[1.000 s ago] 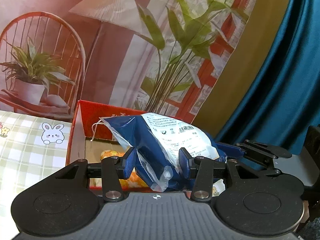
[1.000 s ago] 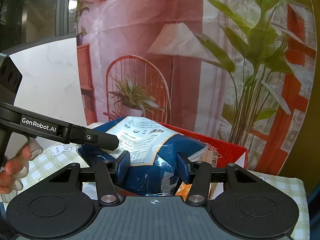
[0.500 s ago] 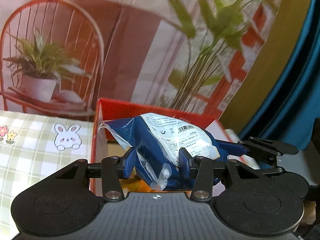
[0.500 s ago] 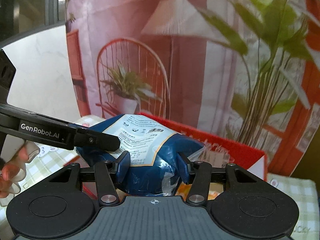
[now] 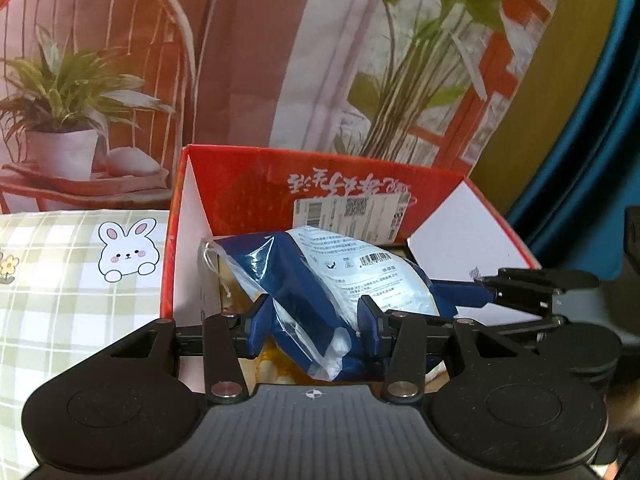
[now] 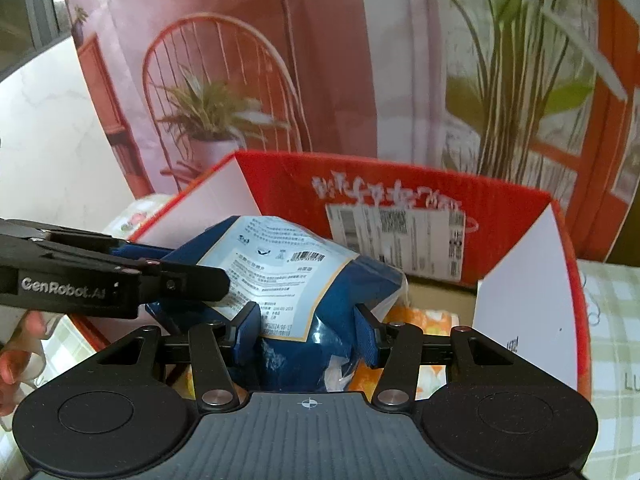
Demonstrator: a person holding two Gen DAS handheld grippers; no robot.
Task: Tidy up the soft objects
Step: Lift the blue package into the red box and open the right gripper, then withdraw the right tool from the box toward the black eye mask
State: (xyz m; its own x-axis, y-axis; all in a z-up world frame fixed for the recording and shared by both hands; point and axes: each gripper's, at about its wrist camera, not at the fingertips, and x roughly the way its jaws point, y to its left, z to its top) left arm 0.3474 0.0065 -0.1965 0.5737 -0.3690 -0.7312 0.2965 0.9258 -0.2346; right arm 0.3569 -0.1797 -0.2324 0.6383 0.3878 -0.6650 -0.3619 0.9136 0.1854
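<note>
Left of the left gripper: the green checked cloth with its rabbit print lies off to the side, apart from the action.
Left gripper: clamped on one end of the blue plastic bag, pads pinching crinkled film.
The bag: hanging between the two grippers, low over the open red box, its underside down past the rim.
Below the bag: orange packets lie on the box floor, just ahead of the fingertips.
Right gripper: gripping the bag's other end, blue pads sunk into the film.
Handling: looks light, puffy and squashy; the glossy film is likely slippery.
Where to hold: the gathered ends, as now, rather than the smooth label face, where pads would probably skate.
Far right: a white flap of the box stands close beside the right gripper.
</note>
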